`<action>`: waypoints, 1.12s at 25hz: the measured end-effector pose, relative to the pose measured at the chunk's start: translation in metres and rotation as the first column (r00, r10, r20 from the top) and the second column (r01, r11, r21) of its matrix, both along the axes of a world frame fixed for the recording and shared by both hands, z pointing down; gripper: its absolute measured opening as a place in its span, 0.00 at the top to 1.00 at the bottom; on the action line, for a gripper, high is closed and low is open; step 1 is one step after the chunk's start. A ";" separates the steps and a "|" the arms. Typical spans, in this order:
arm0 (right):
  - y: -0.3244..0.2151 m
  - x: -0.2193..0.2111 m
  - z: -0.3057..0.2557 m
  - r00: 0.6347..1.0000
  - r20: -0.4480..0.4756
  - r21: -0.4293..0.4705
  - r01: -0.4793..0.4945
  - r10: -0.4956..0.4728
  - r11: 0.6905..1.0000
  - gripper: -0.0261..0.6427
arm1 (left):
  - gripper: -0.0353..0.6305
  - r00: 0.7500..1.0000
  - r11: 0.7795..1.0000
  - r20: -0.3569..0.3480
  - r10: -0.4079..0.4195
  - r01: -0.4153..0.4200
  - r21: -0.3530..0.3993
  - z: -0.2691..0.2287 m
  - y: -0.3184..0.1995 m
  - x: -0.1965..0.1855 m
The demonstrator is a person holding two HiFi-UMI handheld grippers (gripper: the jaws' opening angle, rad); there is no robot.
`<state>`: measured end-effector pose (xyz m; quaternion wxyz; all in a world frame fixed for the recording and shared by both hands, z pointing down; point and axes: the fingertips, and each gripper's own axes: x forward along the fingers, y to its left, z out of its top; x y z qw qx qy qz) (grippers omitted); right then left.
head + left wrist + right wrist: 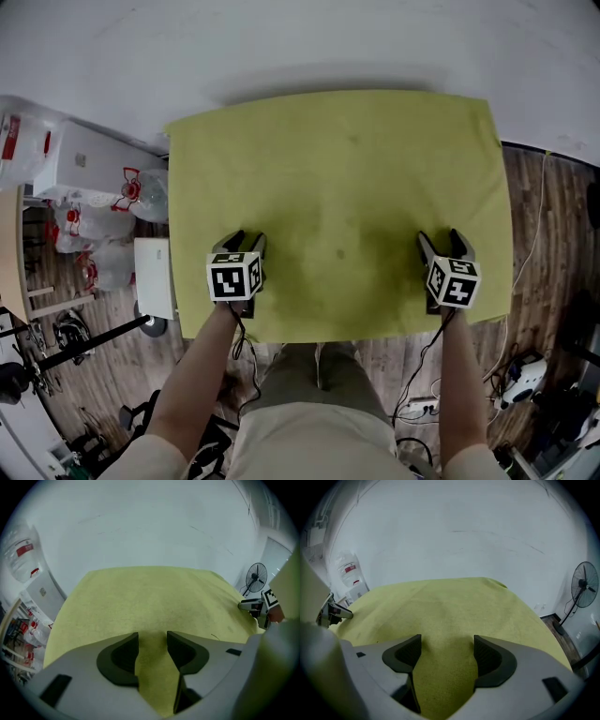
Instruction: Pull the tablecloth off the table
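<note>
Head view shows the yellow-green tablecloth [347, 187] spread flat and covering the whole table. Its long axis runs side to side across the person, its far edge lies close to the white wall [300, 37], and its near edge hangs just in front of the person's legs.

Both tools sit on the near strip of cloth. The left gripper [246, 240] is close to the near-left corner and the right gripper [442, 240] close to the near-right one, well apart from each other and about equally far from the near hem. Neither hand is clearly nearer to the work, so this looks like a job for both at once.

In the left gripper view the jaws stand fairly narrow with a strip of cloth showing between the pads. Whether the pads are already nipping a raised fold or merely straddling flat fabric is hard to tell from this angle, though it looks like straddling. In the right gripper view the jaws are spread wide over the cloth and grip nothing.

Nearly all the cloth lies ahead of the jaws, away from the person (only the short overhang is behind them). Once each side has a pinch of fabric, the pull would probably come straight back toward the body, across the short axis. Nothing has been dragged off yet.
</note>
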<state>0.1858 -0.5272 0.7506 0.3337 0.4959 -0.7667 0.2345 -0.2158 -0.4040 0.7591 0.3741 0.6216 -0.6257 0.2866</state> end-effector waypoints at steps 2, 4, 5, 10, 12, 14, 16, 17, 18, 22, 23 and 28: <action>0.001 -0.004 -0.001 1.000 -0.001 0.008 0.003 -0.003 1.000 0.43 | 0.64 1.000 1.000 0.008 -0.010 0.010 0.016 0.000 -0.001 -0.002; 0.004 -0.007 0.001 1.000 -0.002 0.005 0.012 -0.012 1.000 0.47 | 0.69 1.000 1.000 0.000 -0.019 0.019 0.020 0.001 0.000 -0.002; 0.005 -0.008 0.001 1.000 -0.003 0.003 0.017 -0.017 1.000 0.48 | 0.73 1.000 0.999 -0.009 -0.026 0.026 0.019 0.001 0.000 -0.002; 0.007 -0.012 -0.001 1.000 -0.003 -0.003 0.031 -0.031 1.000 0.56 | 0.87 0.997 0.998 -0.055 -0.049 0.051 0.028 0.000 -0.003 -0.002; 0.011 -0.015 -0.001 0.999 -0.014 -0.013 0.047 -0.047 0.999 0.61 | 0.91 0.996 0.998 -0.073 -0.055 0.058 0.032 0.000 -0.003 0.002; 0.015 -0.022 -0.001 0.995 -0.056 -0.016 0.087 -0.088 0.996 0.81 | 0.92 0.997 0.998 -0.058 -0.043 0.045 0.039 0.001 -0.002 0.006; 0.020 -0.030 0.001 0.987 -0.099 -0.014 0.127 -0.128 0.992 0.91 | 0.92 0.999 0.999 -0.047 -0.017 0.019 0.041 0.002 0.002 0.012; 0.022 -0.032 0.001 0.987 -0.093 -0.020 0.128 -0.129 0.992 0.91 | 0.92 0.998 0.999 -0.054 -0.007 0.009 0.040 0.002 0.004 0.016; 0.023 -0.034 0.000 0.991 -0.063 -0.032 0.116 -0.118 0.993 0.92 | 0.92 0.997 0.999 -0.073 -0.003 0.006 0.041 0.001 0.006 0.020; 0.027 -0.036 -0.022 0.994 0.096 -0.061 0.060 -0.054 0.996 0.92 | 0.92 0.984 0.993 -0.162 -0.070 0.085 0.082 -0.024 0.011 0.024; 0.027 -0.037 -0.030 0.993 0.102 -0.055 0.063 -0.058 0.996 0.92 | 0.92 0.983 0.991 -0.167 -0.080 0.097 0.095 -0.033 0.010 0.022; 0.037 -0.046 -0.070 0.978 0.204 -0.043 0.058 -0.048 0.997 0.92 | 0.92 0.968 0.980 -0.232 -0.098 0.134 0.145 -0.070 0.015 0.016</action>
